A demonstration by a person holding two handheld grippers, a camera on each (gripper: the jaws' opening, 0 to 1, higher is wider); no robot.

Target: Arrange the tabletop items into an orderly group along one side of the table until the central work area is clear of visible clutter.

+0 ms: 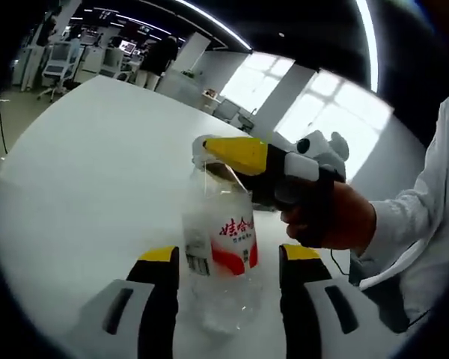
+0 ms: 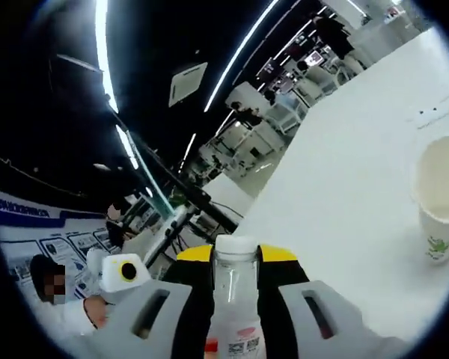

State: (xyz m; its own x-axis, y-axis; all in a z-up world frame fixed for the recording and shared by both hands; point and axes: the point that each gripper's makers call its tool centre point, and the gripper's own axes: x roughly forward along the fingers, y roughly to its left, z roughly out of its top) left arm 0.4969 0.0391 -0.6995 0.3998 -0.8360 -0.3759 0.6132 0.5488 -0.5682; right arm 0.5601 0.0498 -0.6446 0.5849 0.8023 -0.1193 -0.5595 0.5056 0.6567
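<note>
Your left gripper (image 1: 228, 258) stands released, its 2 jaws flanking the upright water bottle (image 1: 223, 254) on the white table (image 1: 82, 172). Your right gripper (image 1: 223, 153) clenches the bottle's neck from 3 o'clock. A paper cup (image 2: 441, 202) stands at 3 o'clock in the right gripper view.

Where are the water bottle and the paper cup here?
water bottle (image 1: 226, 247), left gripper view, on its red-and-white label.
paper cup (image 2: 441, 217), right gripper view, on its outer wall.
</note>
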